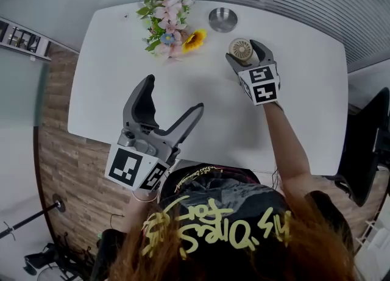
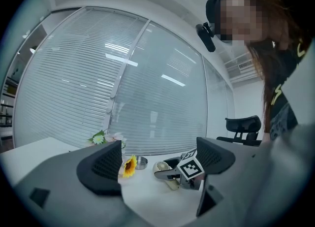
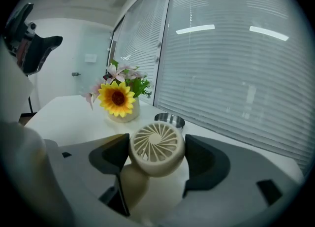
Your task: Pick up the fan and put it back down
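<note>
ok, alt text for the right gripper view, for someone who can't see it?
The right gripper grips the round head of a cream fan between its jaws, grille facing the camera, handle angling down. Behind, on the white table, stand a sunflower bouquet and a small metal bowl, with window blinds beyond.

Fan [image 1: 239, 47] handle hidden under right tool [image 1: 242, 52] in head view, office chair [image 1: 367, 145] cut by right edge

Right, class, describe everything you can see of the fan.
The fan is small, cream, plastic-looking: a round head with a spoked grille on a stubby handle. The right tool grips its head, one jaw each side. It is at the far side of the white table; whether it is lifted is unclear.
</note>
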The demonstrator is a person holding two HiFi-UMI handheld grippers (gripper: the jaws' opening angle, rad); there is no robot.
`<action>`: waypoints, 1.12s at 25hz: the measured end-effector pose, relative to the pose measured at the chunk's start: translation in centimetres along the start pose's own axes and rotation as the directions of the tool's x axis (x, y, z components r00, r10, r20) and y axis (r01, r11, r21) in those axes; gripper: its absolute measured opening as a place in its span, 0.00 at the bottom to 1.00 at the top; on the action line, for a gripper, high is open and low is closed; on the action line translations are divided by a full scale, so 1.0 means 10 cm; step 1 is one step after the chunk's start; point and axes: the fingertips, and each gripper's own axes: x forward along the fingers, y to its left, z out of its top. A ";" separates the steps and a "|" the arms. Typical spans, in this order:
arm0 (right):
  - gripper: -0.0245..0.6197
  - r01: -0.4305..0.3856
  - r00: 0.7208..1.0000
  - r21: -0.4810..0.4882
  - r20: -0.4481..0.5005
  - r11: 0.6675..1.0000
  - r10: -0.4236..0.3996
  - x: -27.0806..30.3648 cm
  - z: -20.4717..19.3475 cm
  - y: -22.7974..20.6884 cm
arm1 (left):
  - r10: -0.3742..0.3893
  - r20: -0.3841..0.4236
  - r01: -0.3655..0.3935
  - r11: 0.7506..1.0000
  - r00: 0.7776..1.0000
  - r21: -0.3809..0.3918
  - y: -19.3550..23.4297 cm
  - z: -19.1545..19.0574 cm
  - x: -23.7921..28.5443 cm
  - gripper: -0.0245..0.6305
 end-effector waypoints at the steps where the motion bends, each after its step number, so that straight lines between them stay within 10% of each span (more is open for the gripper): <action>1: 0.59 -0.002 1.000 0.005 -0.011 1.000 0.002 0.03 -0.03 0.01 | 0.000 0.000 0.000 1.000 1.000 -0.001 0.01 0.00 0.00 0.77; 28: 0.59 0.017 0.996 0.148 -0.088 0.989 -0.004 0.18 -0.23 -0.03 | -0.038 -0.003 0.038 0.999 0.999 -0.019 0.11 0.00 0.09 0.76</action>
